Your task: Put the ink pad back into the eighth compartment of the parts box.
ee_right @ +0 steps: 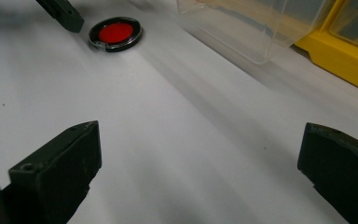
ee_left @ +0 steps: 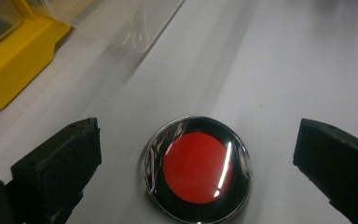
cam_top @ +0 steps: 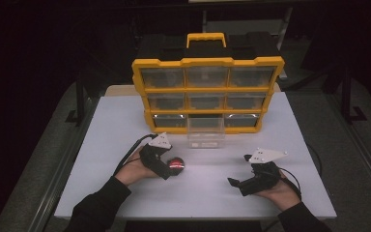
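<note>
The left gripper (ee_left: 196, 158) is hovering with its jaws spread wide on either side of the round red-centred disc (ee_left: 198, 169), which is lying flat on the white table (cam_top: 101, 145), apparently lining up to pinch it. The clear drawer (cam_top: 206, 131) is sitting pulled out of the yellow organizer (cam_top: 207, 63), probably waiting to receive it, while the right gripper (ee_right: 200, 177) is resting well apart, jaws equally wide and holding nothing

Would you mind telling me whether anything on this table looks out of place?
One clear drawer is pulled out of the yellow organizer's bottom middle slot. A round red-centred disc lies loose on the table, between the open left hand-held gripper's jaws.
</note>
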`<state>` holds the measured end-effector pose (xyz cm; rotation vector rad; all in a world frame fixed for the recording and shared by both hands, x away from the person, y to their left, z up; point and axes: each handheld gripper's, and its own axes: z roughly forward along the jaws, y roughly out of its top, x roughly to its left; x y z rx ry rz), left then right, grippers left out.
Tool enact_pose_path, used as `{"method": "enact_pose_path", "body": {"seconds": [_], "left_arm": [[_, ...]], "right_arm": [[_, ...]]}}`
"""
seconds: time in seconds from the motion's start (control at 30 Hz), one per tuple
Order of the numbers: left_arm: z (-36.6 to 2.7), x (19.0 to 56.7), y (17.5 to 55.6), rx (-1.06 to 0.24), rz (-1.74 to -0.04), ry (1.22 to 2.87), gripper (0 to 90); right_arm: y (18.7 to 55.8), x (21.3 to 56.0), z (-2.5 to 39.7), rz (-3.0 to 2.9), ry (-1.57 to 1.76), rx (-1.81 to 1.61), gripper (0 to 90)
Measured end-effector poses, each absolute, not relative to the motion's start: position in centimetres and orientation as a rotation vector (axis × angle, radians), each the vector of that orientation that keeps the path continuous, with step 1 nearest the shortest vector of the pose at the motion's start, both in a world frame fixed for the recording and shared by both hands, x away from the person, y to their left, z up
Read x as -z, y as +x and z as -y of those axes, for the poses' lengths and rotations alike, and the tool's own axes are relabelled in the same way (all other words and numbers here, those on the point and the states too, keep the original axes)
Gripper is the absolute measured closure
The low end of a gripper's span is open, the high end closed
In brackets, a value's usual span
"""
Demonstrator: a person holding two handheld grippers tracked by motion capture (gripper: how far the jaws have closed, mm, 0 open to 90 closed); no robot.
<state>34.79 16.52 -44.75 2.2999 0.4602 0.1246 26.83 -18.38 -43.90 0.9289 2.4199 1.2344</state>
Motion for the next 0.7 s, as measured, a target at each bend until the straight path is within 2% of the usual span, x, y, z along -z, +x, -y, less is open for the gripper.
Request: {"method": "enact_pose_path", "body": {"seconds": [0.7], "left_arm": [[-15.4, 45.6, 34.7, -0.132, -0.443, 2.374, 0.0]], "right_arm": [[26.8, 43.9, 18.4, -2.421, 0.929, -1.234, 0.0]]}}
